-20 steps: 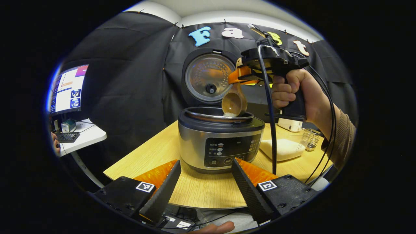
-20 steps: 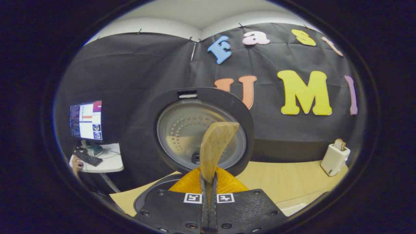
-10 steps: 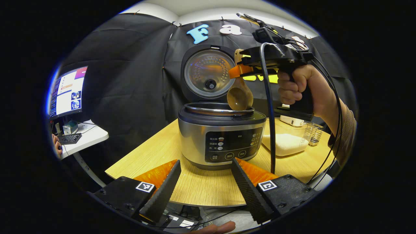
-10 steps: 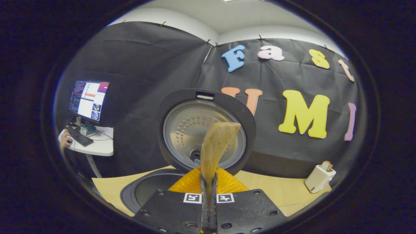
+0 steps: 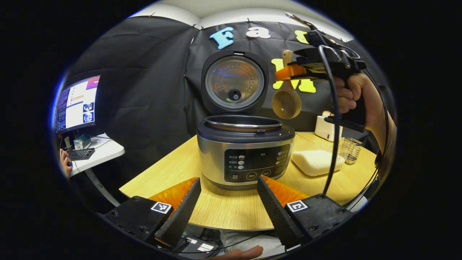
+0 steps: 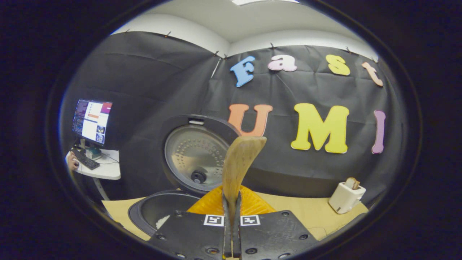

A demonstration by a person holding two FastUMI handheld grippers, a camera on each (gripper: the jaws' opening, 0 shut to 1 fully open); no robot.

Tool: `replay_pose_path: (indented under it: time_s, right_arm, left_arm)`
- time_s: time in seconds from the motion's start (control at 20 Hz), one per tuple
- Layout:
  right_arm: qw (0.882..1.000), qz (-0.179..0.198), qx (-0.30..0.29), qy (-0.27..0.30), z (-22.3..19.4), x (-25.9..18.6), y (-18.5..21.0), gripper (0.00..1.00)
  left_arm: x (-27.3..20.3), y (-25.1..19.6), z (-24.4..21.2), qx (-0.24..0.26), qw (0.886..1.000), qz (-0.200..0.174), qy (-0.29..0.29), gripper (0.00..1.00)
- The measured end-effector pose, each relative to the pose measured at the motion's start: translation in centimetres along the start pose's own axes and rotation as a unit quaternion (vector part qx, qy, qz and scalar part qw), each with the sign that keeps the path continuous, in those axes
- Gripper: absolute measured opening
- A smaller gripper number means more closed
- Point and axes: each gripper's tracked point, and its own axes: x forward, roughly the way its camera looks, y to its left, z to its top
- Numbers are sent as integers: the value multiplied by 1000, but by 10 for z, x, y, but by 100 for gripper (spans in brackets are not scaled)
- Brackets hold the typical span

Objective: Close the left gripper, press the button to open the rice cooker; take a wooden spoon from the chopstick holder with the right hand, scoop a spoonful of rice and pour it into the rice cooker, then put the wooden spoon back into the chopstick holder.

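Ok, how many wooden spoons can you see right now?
1: the light-brown wooden spoon, held by the right gripper, right of the silver rice cooker. The wire holder's contents are unclear.

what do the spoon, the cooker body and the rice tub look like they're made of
Spoon: wood, matte, with visible grain and a tan tone. Rice cooker body: looks like brushed metal, a silvery band with soft reflections, under a dark, probably plastic rim and panel. Rice tub: clear, likely plastic, since the white rice shows through its walls.
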Motion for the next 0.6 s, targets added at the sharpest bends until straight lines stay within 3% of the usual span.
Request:
replay_pose_path:
  time_s: [0.6]
  right_arm:
    - [989,-143,32,21,-39,-64,-207,2]
  left_arm:
    - [-6,-54,22,32,999,-14,-35,100]
